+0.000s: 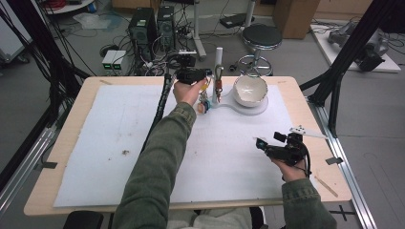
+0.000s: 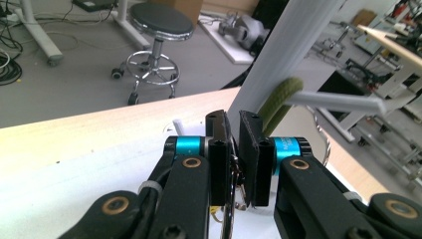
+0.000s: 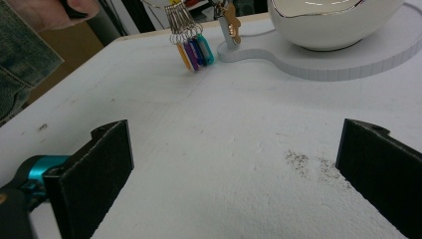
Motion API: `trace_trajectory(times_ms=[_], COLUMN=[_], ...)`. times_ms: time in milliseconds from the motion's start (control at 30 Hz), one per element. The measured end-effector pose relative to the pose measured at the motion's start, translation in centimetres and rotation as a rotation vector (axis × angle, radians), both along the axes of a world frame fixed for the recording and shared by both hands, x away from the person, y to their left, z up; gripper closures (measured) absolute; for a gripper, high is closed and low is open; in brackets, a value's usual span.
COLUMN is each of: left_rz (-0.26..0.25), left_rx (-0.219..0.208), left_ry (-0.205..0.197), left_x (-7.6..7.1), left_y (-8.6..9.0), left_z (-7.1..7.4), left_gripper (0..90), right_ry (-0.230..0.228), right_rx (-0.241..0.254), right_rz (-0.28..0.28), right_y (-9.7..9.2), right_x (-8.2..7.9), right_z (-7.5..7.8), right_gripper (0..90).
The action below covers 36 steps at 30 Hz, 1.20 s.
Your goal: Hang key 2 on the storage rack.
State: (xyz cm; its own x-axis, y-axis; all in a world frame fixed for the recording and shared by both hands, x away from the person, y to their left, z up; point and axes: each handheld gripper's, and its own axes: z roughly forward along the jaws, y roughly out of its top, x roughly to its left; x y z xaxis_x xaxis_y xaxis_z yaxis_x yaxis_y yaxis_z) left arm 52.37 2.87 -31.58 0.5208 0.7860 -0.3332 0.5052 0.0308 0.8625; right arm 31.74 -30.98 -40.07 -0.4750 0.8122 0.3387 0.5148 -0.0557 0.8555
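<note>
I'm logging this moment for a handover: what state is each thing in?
Left tool: shut on the key ring.
Key ring: hanging, coloured tags dangling just over the mat.
Right tool: open, nothing between its jaws.
Bowl: upright on the white stand.

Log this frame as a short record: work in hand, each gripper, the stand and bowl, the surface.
work: left gripper holds a bunch of keys with coloured tags beside the stand's post
left gripper: shut on the key ring
right gripper: open, nothing between its jaws, apart at the table's right
stand: white base carrying a white bowl
surface: white mat on a wooden table
</note>
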Motion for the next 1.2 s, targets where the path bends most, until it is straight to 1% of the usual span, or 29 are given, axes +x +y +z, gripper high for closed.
trace_trajectory(times_ms=[133,200,267,333,400,433,467,500,567,633,733,833,900,1000,1033,1067,1167,1200], left_rz=[0.002,0.004,-0.003,-0.001,0.000,0.001,-0.013,-0.022,-0.023,-0.034,-0.021,-0.026,-0.009,0.014,0.013,0.014,0.036,0.042], left_rx=[0.016,0.031,0.026,0.036,0.038,0.031,0.012,-0.012,-0.041,-0.066,-0.076,-0.098,-0.098,-0.101,-0.102,-0.099,-0.069,-0.063], left_ry=[0.011,0.015,0.027,0.033,0.031,0.034,0.038,0.036,0.040,0.056,0.047,0.059,0.053,0.063,0.060,0.059,0.060,0.057], left_x=[0.0,0.1,0.2,0.3,0.2,0.2,0.2,0.2,0.2,0.2,-0.1,-0.2,-0.5,-0.9,-1.0,-1.2,-1.7,-1.9], left_y=[-0.1,-0.1,0.0,0.1,0.1,0.1,0.2,0.3,0.6,0.7,1.0,1.6,2.1,3.3,3.6,3.9,4.9,5.3], left_z=[-0.3,-0.5,-0.8,-0.8,-0.9,-0.9,-1.0,-1.0,-0.9,-0.9,-0.6,-0.7,-0.7,-0.9,-0.9,-0.9,-0.7,-0.7], left_gripper=[82.6,82.5,82.4,82.3,81.9,81.6,80.5,74.6,66.5,59.6,49.4,36.0,29.1,18.7,15.4,13.9,6.0,5.5], right_ry=[0.004,-0.003,-0.006,-0.005,-0.006,-0.007,-0.009,-0.007,-0.009,-0.011,-0.016,-0.019,-0.023,-0.024,-0.023,-0.025,-0.027,-0.029], right_rx=[0.000,-0.005,-0.011,-0.010,-0.013,-0.013,-0.015,-0.012,-0.012,-0.013,-0.017,-0.023,-0.027,-0.033,-0.033,-0.034,-0.038,-0.039], right_rz=[-0.008,-0.015,-0.019,-0.022,-0.023,-0.023,-0.025,-0.028,-0.028,-0.029,-0.034,-0.040,-0.044,-0.048,-0.049,-0.050,-0.052,-0.052], right_y=[-0.1,-0.1,-0.2,-0.2,-0.2,-0.2,-0.3,-0.3,-0.3,-0.3,-0.3,-0.2,-0.3,-0.3,-0.3,-0.3,-0.3,-0.3], right_x=[-0.1,-0.1,-0.1,-0.1,-0.1,-0.1,0.0,-0.1,-0.1,-0.1,-0.1,-0.1,-0.1,-0.1,-0.2,-0.1,-0.2,-0.1], right_z=[0.0,0.0,0.0,0.0,0.0,0.0,0.0,0.0,0.0,0.0,0.0,0.0,0.0,0.0,0.0,0.0,0.0,0.0], right_gripper=[0.6,0.7,0.6,0.6,0.6,0.6,0.6,0.6,0.6,0.6,0.6,0.6,0.6,0.6,0.6,0.6,0.6,0.6])
